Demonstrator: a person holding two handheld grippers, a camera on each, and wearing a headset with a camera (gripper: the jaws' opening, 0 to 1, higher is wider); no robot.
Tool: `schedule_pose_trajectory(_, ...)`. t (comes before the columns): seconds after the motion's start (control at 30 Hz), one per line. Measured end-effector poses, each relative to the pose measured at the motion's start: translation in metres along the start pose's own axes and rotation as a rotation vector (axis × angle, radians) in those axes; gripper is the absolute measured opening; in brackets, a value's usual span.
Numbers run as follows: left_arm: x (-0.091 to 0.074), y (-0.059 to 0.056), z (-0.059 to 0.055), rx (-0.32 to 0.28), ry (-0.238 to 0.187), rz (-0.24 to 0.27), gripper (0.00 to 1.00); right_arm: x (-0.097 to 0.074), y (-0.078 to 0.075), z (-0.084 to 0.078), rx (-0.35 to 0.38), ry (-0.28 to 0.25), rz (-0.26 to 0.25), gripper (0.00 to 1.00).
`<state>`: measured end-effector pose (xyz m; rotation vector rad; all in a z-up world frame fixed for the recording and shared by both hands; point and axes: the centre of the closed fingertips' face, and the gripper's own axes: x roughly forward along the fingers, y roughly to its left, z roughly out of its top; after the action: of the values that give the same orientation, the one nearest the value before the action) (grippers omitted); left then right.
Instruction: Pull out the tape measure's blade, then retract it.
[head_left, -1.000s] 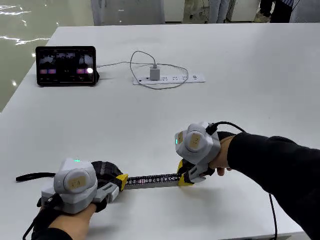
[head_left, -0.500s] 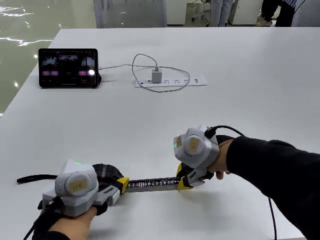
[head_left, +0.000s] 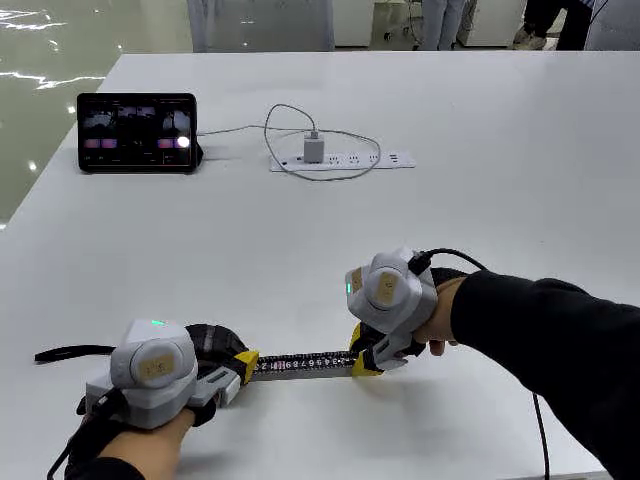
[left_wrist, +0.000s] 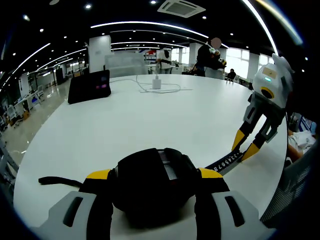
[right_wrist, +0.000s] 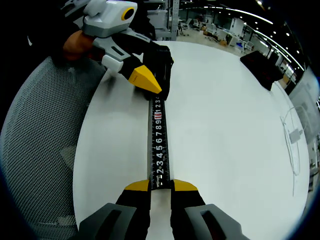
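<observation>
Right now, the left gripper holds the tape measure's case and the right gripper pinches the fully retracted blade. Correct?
No. The blade is pulled out, not retracted: the right gripper view shows its numbered length between the case and the right gripper.

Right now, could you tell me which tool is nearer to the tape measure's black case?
Left. The left tool is clamped around the case; the right tool pinches the blade at its far end, a stretch of blade away.

We hold our left gripper (head_left: 238, 366) low and near us, its jaws clamped around the tape measure (left_wrist: 155, 185). Our right gripper (head_left: 366, 362) faces it, tilted downward, jaws pinched on the end of the blade (right_wrist: 158, 145). Our right forearm (head_left: 540, 335), dark-sleeved, reaches in from the right.
</observation>
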<state>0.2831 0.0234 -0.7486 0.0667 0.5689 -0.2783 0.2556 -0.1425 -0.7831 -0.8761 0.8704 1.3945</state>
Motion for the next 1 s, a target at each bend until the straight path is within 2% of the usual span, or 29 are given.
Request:
schedule_pose_trajectory(0.33,0.0003,0.0000,0.0000,0.000,-0.001,0.000,0.62,0.0014,-0.0002,0.0028,-0.005,-0.004,0.001,0.11)
schedule_pose_trajectory(0.57,0.0005,0.0001,0.0001,-0.001,-0.002,0.000,0.62,0.0022,0.0004,0.0047,0.020,-0.007,-0.007,0.11)
schedule_pose_trajectory(0.7,0.0004,0.0000,0.0004,-0.003,-0.002,-0.001,0.62,0.0029,0.0006,0.0064,-0.005,-0.017,-0.003,0.11)
schedule_pose_trajectory(1.0,0.0000,-0.0002,0.0003,-0.003,-0.001,-0.002,0.62,0.0049,-0.0002,0.0096,0.015,-0.031,-0.002,0.11)
